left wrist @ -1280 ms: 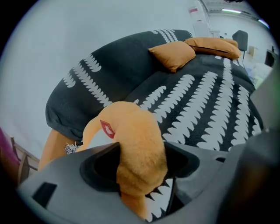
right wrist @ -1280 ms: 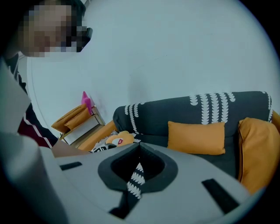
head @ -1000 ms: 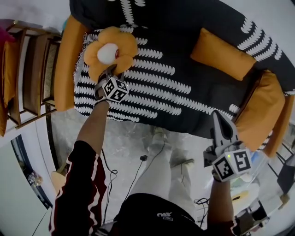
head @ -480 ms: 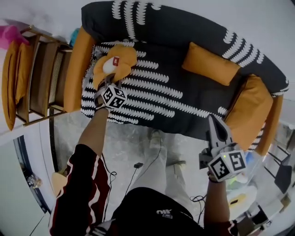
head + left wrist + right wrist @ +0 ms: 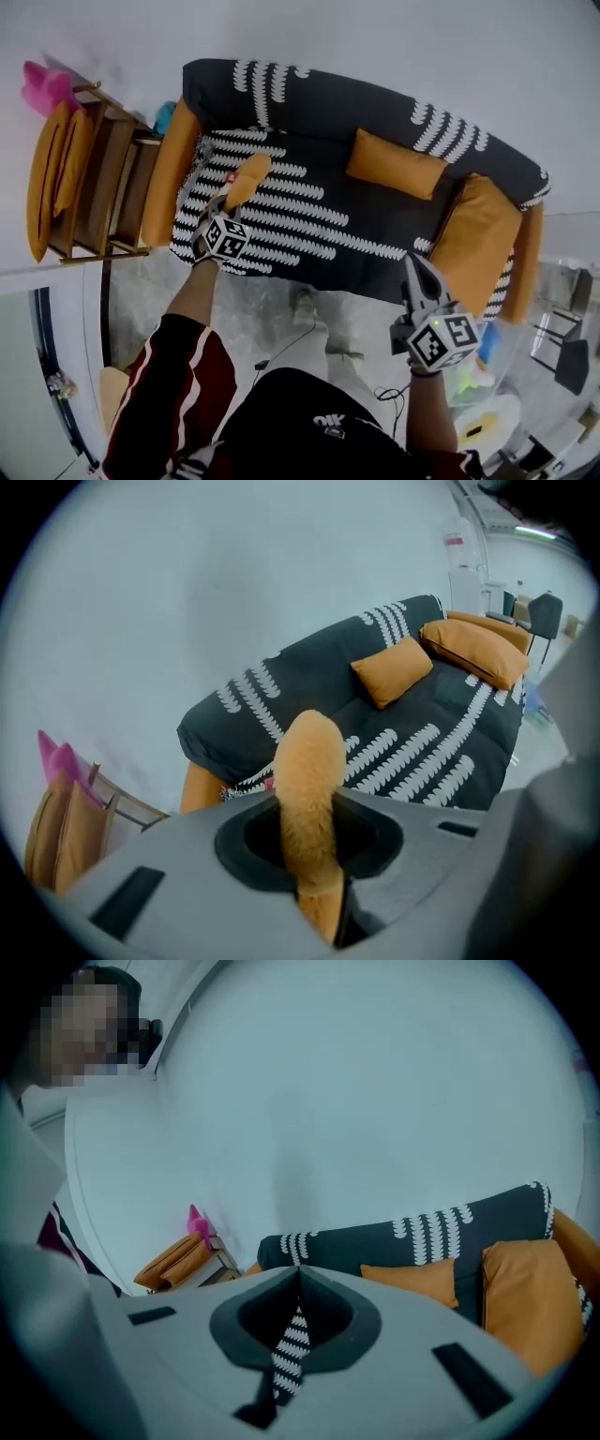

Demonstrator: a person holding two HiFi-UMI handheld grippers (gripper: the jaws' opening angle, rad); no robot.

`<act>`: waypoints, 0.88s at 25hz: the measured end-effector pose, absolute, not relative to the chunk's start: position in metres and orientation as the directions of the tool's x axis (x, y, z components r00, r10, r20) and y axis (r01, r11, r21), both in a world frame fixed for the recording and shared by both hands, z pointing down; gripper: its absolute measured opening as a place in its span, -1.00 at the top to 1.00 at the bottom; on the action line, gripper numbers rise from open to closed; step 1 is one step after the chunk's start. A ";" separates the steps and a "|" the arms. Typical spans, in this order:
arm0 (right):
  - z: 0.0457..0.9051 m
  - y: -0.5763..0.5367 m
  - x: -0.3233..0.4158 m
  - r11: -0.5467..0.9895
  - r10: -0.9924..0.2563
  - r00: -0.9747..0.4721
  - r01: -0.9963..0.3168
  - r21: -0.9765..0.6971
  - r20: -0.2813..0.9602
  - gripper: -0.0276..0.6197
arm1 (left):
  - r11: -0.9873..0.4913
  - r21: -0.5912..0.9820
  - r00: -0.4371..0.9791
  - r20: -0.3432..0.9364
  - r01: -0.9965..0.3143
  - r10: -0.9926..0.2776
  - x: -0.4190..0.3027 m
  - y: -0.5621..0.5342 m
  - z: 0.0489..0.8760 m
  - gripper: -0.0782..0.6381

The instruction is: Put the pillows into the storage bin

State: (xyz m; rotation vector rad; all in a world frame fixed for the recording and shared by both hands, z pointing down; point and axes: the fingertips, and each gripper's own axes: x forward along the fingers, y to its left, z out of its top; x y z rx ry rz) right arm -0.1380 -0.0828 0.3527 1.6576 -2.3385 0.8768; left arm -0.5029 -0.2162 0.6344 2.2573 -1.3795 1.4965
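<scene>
An orange flower-shaped pillow (image 5: pixel 246 180) hangs edge-on above the left end of the dark sofa (image 5: pixel 356 112). My left gripper (image 5: pixel 217 204) has just been closing and is shut on its lower edge. In the left gripper view the furry pillow (image 5: pixel 309 761) stands up between the jaws of that gripper (image 5: pixel 317 850). Two plain orange pillows lie on the sofa, a small one (image 5: pixel 396 165) at the back and a bigger one (image 5: pixel 478 239) at the right end. My right gripper (image 5: pixel 412 262) is shut and holds nothing, in front of the sofa's right half; it (image 5: pixel 298 1274) points at the sofa.
A wooden rack (image 5: pixel 112 187) with orange cushions (image 5: pixel 52 178) and a pink thing (image 5: pixel 47 86) stands left of the sofa. An orange armrest (image 5: pixel 169 183) borders the sofa's left end. A chair (image 5: pixel 572 356) and small clutter sit at the lower right. Cables lie on the floor.
Both grippers have risen. The flower pillow, flat on the seat before, has come up off the sofa in the left gripper and now hangs edge-on. The right gripper stays shut.
</scene>
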 end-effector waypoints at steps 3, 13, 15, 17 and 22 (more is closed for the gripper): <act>0.332 -0.063 -0.129 0.206 -0.833 -0.364 -0.902 -0.379 0.416 0.91 | -0.572 -0.350 0.125 0.766 -0.742 -0.631 -0.496 -0.192 0.611 0.60; 0.287 0.002 -0.067 0.152 -0.883 -0.285 -0.925 -0.349 0.372 0.91 | -0.534 -0.268 0.240 0.673 -0.802 -0.699 -0.425 -0.146 0.522 0.60; 0.281 0.012 -0.048 0.145 -0.895 -0.272 -0.927 -0.346 0.353 0.91 | -0.533 -0.259 0.259 0.654 -0.805 -0.711 -0.405 -0.135 0.505 0.61; 0.274 0.024 -0.024 0.130 -0.907 -0.253 -0.928 -0.348 0.335 0.91 | -0.535 -0.250 0.280 0.635 -0.807 -0.720 -0.380 -0.122 0.487 0.60; 0.259 0.059 0.040 0.106 -0.928 -0.215 -0.936 -0.337 0.306 0.91 | -0.540 -0.215 0.333 0.589 -0.814 -0.737 -0.314 -0.084 0.445 0.61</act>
